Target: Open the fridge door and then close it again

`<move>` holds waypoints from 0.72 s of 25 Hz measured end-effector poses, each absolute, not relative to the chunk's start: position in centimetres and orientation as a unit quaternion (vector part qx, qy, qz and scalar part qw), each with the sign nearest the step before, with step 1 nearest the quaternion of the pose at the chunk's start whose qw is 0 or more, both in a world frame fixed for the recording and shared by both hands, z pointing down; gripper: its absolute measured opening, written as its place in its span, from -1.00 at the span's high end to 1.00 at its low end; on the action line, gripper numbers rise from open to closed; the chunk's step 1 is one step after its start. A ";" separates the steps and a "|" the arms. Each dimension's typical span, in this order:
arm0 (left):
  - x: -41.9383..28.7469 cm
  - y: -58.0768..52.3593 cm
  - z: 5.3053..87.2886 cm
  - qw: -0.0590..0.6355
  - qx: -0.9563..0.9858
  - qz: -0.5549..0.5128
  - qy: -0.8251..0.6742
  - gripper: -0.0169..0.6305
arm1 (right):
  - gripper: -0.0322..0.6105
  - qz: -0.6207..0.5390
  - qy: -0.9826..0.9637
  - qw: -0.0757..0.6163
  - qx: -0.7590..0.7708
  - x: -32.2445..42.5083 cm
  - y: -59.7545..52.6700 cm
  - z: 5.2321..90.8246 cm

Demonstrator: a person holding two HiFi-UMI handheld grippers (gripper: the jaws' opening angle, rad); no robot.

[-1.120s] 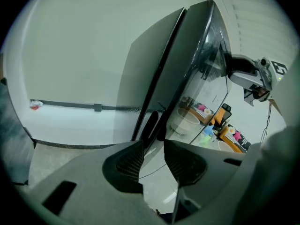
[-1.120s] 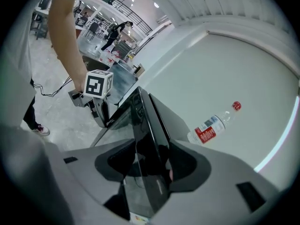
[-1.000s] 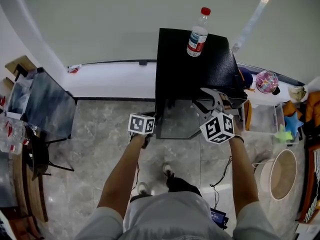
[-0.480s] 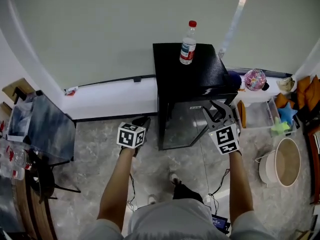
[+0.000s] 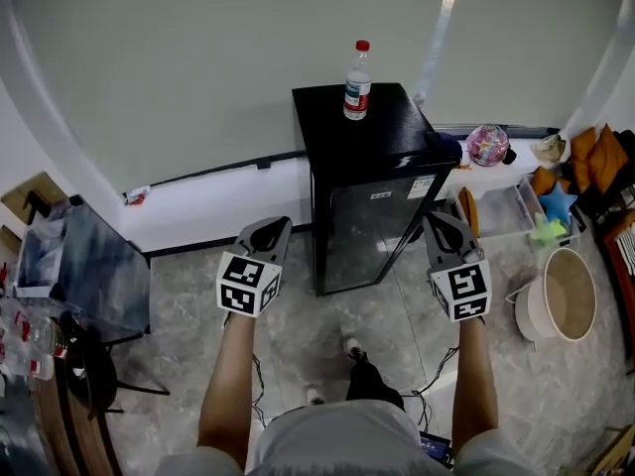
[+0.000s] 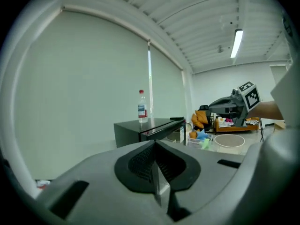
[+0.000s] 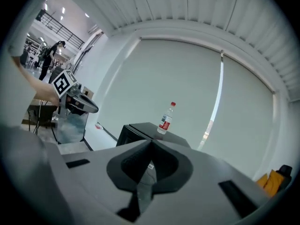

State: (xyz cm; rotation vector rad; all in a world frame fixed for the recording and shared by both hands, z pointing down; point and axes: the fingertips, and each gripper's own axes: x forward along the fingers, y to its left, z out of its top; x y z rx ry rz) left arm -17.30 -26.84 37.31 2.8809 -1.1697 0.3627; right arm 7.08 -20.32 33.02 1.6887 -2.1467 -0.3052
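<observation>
mini fridge (image 5: pixel 362 231): glass door likely stiff, fragile; take its free edge | left gripper (image 5: pixel 270 226), right gripper (image 5: pixel 442 223): jaws just closed, empty

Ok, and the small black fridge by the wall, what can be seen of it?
The fridge is a low, boxy black cabinet with a glossy flat top and a dark glass door bearing small white labels near its upper edge. The door looks shut. It stands upright on the grey tiled floor, back to the pale wall. A clear bottle with a red cap stands upright on its top. Nothing else touches it.
</observation>
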 end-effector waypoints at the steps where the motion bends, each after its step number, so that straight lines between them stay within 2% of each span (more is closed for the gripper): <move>1: -17.5 -26.1 36.5 -0.004 0.921 0.110 -0.374 0.92 | 0.91 -0.108 -0.765 0.190 0.605 7.0 -19.5 32.7; 18: -19.1 -16.7 26.3 -0.094 0.923 0.055 -0.369 0.91 | 0.91 -0.149 -0.772 0.150 0.600 2.3 -11.8 27.3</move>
